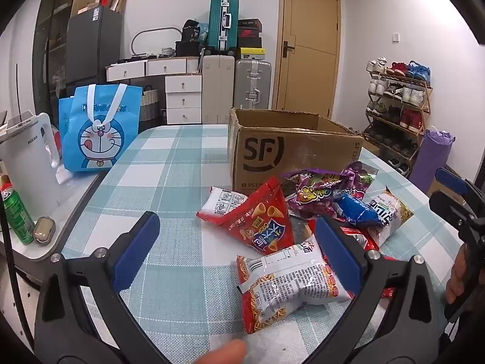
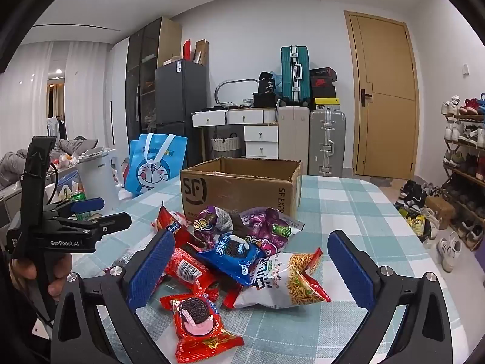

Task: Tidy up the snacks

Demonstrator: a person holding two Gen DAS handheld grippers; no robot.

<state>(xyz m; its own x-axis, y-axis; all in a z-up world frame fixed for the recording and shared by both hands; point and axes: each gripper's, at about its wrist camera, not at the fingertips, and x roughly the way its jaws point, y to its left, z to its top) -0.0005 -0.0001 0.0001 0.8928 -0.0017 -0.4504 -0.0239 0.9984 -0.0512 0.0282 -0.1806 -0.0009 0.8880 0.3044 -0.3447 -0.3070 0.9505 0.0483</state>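
1. Two grippers are held over the table (image 2: 348, 200), both with jaws spread wide and nothing pinched: the left gripper (image 1: 236, 251) hangs above the near side of the snack pile, the right gripper (image 2: 251, 265) above its other near side.
2. The snacks are heaped in front of the box (image 2: 239, 188), which stands open and, as far as can be seen, is unfilled; the pile touches or nearly touches its front wall.
3. The step in hand is judged to be the first pick. It is best done on a pack lying free at the pile's near edge, farthest from the box: the white noodle pack (image 1: 288, 285) for the left gripper, the red cookie pack (image 2: 200, 324) for the right.
4. A pack should be taken across its narrow width, at the puffed middle and not at a slippery seam, with the jaws lowered around it before they are closed, so that neighbours are not dragged along.
5. Gentle pressure is advised, since chips and cookies are likely to crush.
6. Counted: one box; one red cone-snack bag (image 1: 257, 215); two purple bags (image 2: 266, 227); one blue cookie pack (image 2: 233, 254); two white noodle packs, one seen per view; at least two red packs near the right gripper. More may be hidden beneath.
7. Left of the box stand one blue tote (image 1: 100, 130), one white kettle (image 1: 27, 170) and one green can (image 1: 16, 215).
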